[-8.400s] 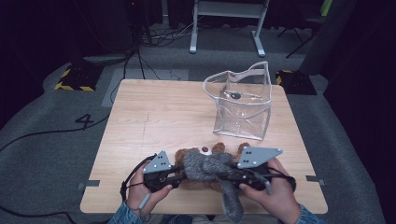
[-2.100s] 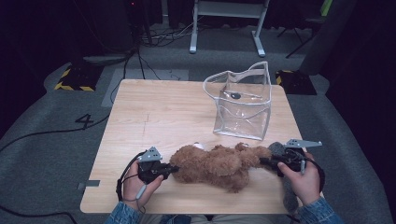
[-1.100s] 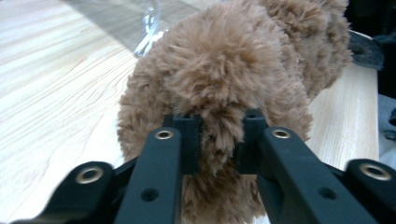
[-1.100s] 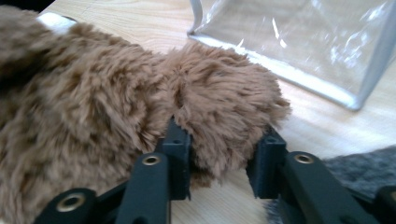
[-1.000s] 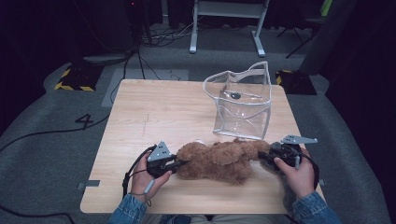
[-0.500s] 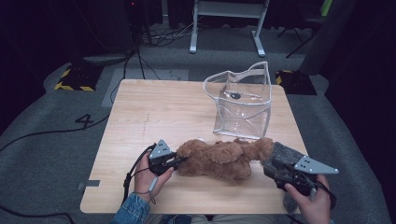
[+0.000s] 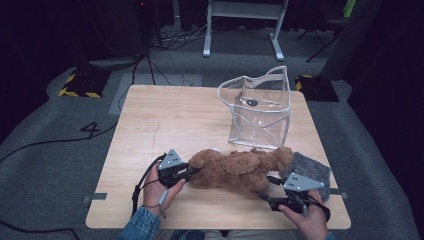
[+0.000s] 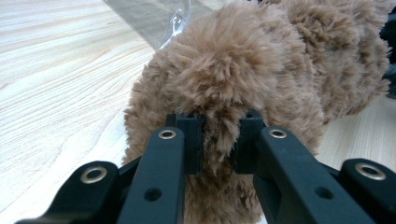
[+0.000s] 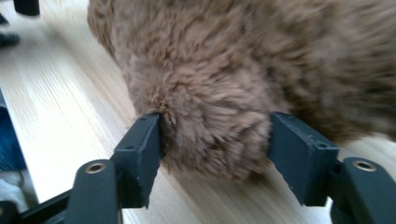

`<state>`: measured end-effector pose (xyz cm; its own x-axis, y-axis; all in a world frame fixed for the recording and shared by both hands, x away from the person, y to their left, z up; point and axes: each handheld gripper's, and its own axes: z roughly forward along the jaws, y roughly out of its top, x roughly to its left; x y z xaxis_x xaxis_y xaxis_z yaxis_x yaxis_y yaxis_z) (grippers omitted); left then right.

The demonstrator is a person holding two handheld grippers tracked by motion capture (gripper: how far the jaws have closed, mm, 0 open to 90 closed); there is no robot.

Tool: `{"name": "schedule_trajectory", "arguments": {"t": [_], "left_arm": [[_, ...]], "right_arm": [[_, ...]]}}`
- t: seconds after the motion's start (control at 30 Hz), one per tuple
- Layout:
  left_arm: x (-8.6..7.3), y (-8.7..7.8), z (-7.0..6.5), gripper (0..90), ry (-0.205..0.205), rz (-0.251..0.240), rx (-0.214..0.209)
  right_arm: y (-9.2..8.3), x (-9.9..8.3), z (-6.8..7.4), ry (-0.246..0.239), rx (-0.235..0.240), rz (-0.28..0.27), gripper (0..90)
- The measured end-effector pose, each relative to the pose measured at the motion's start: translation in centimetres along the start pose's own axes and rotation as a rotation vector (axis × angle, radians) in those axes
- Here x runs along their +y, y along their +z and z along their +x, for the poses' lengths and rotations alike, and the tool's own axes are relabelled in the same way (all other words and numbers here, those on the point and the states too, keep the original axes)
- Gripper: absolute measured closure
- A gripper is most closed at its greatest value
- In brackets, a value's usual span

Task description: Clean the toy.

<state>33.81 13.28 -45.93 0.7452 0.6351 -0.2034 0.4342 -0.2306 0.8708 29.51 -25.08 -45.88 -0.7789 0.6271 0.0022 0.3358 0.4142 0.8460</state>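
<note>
Since the moment before, the right gripper (image 7: 268,188) had swung in from the counter's right edge toward the near edge and come up against the teddy bear (image 7: 235,168) from the front. Its jaws had just been opening, and in the right gripper view they stood apart on either side of a furry limb (image 9: 210,135); the left pad touched the fur, while the right one seemed barely to meet it, so I could not call it a firm pinch. The left gripper (image 7: 192,171) was clamped on a tuft of fur at the bear's left end (image 8: 219,140). The bear lay on its side along the near edge of the counter (image 7: 165,125), just in front of the clear plastic bag (image 7: 260,112). A grey cloth (image 7: 312,170) lay at the bear's right end, near the right edge.
</note>
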Motion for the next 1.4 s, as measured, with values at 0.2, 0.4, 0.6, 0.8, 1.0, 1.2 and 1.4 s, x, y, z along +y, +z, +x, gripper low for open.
{"name": "schedule_trajectory", "arguments": {"t": [0.2, 0.4, 0.6, 0.8, 1.0, 1.2, 1.4], "left_arm": [[0.1, -0.2, -0.2, 77.3, -0.008, 0.001, -0.007], [0.5, -0.9, -0.9, 76.9, -0.01, 0.005, -0.03], [1.3, -2.9, -1.4, 76.6, -0.052, -0.052, -0.109], [2.2, -4.4, -2.0, 76.3, -0.081, -0.05, -0.153], [1.8, -3.6, -1.6, 75.1, -0.082, -0.015, -0.11], [0.7, -1.8, -0.9, 59.4, -0.013, 0.017, 0.01], [0.4, -1.9, -0.8, 45.6, -0.027, -0.017, -0.039]], "right_arm": [[0.8, 0.2, -0.1, -0.044, 0.007, 0.037, 72.5], [-0.6, 1.2, -0.1, -0.08, -0.034, 0.021, 84.6], [-2.8, 2.5, 0.1, -0.042, -0.006, -0.027, 86.0], [-5.7, 4.2, 1.3, 0.011, 0.047, -0.034, 86.2], [-6.6, 4.8, 1.4, 0.084, 0.087, -0.027, 86.0], [-4.2, 3.9, 0.1, 0.153, 0.127, -0.037, 85.8], [-3.1, 3.7, -0.6, 0.135, 0.096, -0.038, 84.9]]}}
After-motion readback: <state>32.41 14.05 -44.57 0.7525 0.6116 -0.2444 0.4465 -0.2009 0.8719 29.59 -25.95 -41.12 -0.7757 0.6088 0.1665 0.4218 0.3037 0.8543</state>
